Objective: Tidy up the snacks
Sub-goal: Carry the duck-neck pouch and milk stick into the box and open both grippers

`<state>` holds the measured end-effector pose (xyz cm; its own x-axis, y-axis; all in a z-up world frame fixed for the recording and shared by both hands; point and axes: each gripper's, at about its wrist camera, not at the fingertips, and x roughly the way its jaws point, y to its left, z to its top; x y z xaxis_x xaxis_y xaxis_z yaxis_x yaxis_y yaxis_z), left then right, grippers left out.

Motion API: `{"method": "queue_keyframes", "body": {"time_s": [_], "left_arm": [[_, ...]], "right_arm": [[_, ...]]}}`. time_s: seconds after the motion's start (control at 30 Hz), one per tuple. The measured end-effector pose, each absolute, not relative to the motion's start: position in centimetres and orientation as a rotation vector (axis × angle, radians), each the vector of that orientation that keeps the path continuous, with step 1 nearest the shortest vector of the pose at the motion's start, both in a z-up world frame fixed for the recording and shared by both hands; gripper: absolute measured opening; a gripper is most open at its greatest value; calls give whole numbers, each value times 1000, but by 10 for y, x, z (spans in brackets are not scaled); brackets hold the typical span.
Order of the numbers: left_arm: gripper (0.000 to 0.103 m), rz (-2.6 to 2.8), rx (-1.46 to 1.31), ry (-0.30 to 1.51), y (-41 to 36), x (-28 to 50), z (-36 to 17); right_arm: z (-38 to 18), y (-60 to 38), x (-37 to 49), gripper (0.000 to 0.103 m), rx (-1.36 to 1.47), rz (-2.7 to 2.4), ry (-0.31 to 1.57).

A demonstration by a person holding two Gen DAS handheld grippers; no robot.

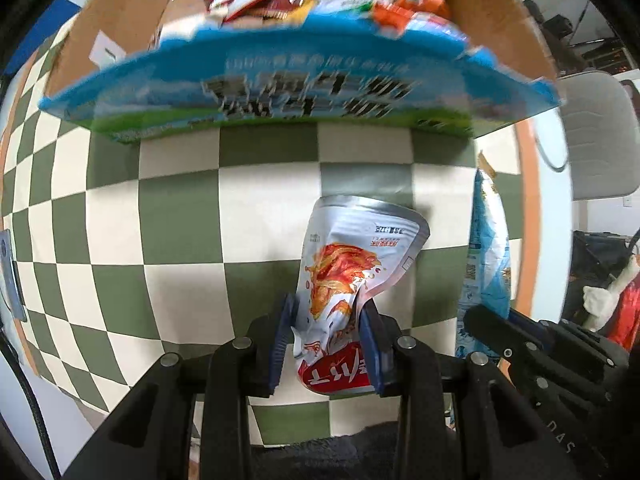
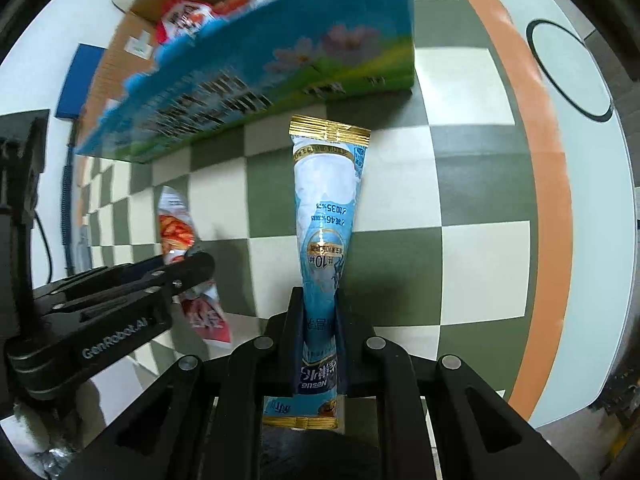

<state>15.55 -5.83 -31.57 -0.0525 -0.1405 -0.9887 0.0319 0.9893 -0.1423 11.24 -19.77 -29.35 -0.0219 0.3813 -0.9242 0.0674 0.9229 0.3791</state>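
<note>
Now: left gripper point(image 1: 328, 344) clamps silver pouch point(image 1: 352, 264) | right gripper point(image 2: 320, 344) clamps blue sachet point(image 2: 326, 208)

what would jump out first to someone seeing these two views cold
Most striking is that each claw is clamped on a snack at once: the left claw pinches a white pouch with a red-orange picture, and the right claw grips a long pale blue sachet with gold ends. Both hang over the green-and-white checked cloth. Beyond them sits a blue and green box, in front of a cardboard box heaped with packets.
</note>
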Motion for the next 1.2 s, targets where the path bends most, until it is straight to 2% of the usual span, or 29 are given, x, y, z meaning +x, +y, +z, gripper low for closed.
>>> {"method": "queue_keyframes", "body": {"time_s": [0.57, 0.93, 1.2], "left_arm": [[30, -263, -152, 1458, -68, 184, -201], [30, -223, -123, 1400, -48, 254, -180], [30, -170, -113, 1443, -20, 316, -197]], "right_arm": [[-174, -214, 144, 15, 433, 366, 1380], [-145, -207, 206, 15, 438, 392, 1303], [-163, -191, 265, 15, 450, 386, 1315]]}}
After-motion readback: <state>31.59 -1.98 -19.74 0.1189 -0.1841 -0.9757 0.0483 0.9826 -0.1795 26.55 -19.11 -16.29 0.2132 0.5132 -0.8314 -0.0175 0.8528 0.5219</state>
